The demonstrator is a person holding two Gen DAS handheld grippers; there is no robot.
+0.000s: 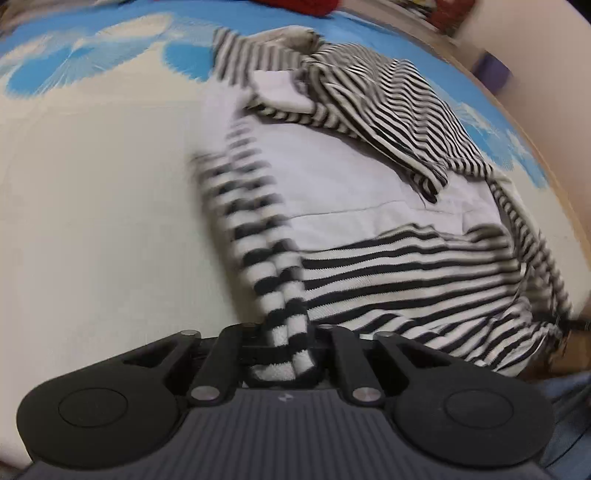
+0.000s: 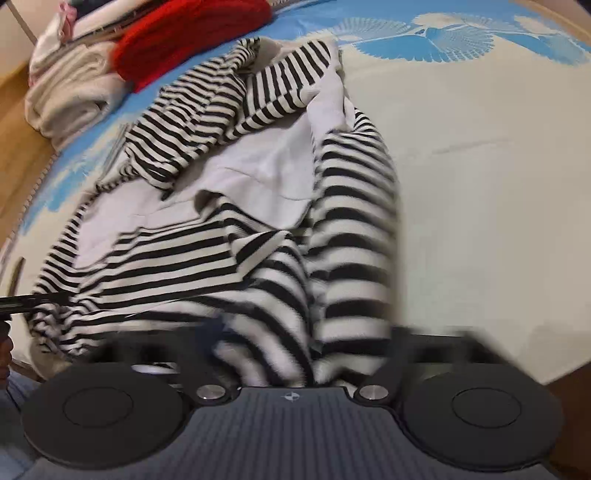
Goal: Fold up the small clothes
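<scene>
A black-and-white striped garment (image 1: 388,273) with a plain white panel lies crumpled on the cream and blue bed sheet (image 1: 92,203). My left gripper (image 1: 286,339) is shut on a bunched striped edge at the garment's near left side, and the fabric runs up from between its fingers. In the right wrist view the same garment (image 2: 177,258) spreads to the left, with a striped fold drawn into my right gripper (image 2: 310,350). That gripper is blurred and is shut on the fold. The fingertips of both grippers are partly hidden by cloth.
A red knitted item (image 2: 192,33) and a pile of folded pale clothes (image 2: 70,92) sit at the bed's far edge. Wooden floor (image 2: 14,155) shows beyond it. A purple box (image 1: 493,72) stands by the wall. A person's blue-clad leg (image 1: 569,413) is at the near side.
</scene>
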